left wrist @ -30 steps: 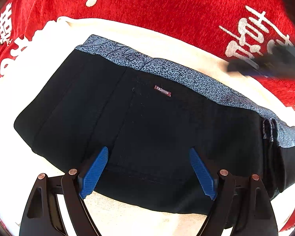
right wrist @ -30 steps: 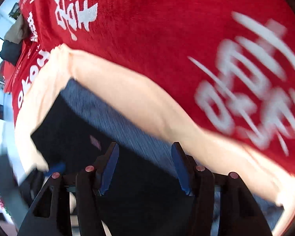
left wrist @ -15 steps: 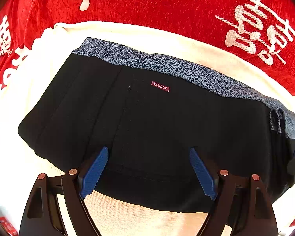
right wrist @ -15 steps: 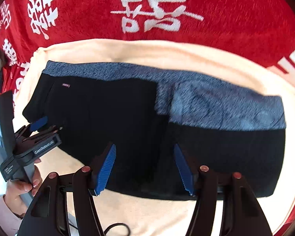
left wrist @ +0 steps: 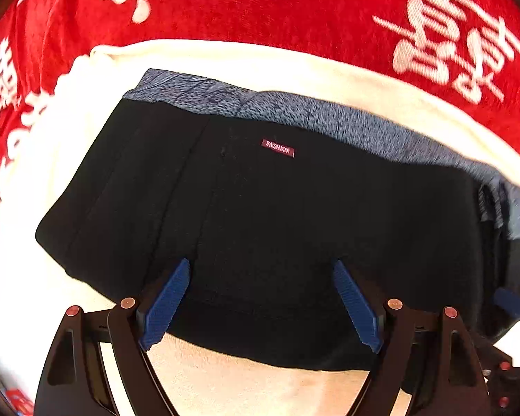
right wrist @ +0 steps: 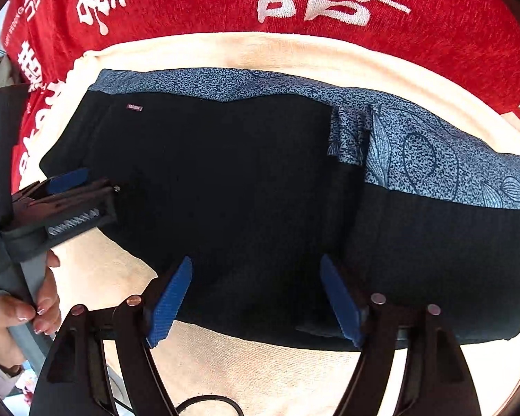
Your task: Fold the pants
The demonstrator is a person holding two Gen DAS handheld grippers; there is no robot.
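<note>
Pants [right wrist: 246, 187]: black, matte, soft knit; already doubled into a broad flat bundle whose long axis runs left to right across both views. Position: lying on the cream towel, directly beneath and ahead of both tongs, near hem closest to the fingertips.

Red blanket [right wrist: 433, 34]: plush pile, large white characters; covers the surface at the far side and to the left.

Cream towel [right wrist: 260, 371]: looped, slightly ribbed cloth, pale; spread over the blanket, showing on all sides of the bundle.

Waistband [right wrist: 426, 152]: blue-grey speckled fabric with leaf and circle outlines; runs along the far edge, widest at the right end, where a fold line steps the layers.

Right tongs [right wrist: 256, 298]: black frame, blue ribbed pads; jaws have just been opening and stand apart, pads clear of the cloth, nothing clamped; poised over the near edge about the middle, close to the stepped layer.

Left tongs [left wrist: 263, 301]: same build, jaws wide apart, gripping nothing; over the left part of the near edge. A person's hand [right wrist: 24, 308] holds the handle.

Label [left wrist: 278, 148]: small maroon woven tab reading FASHION, below the waistband, left of centre.

Judgement: the right hand sits nearer the unfolded right end, so the next fold likely starts there.
</note>
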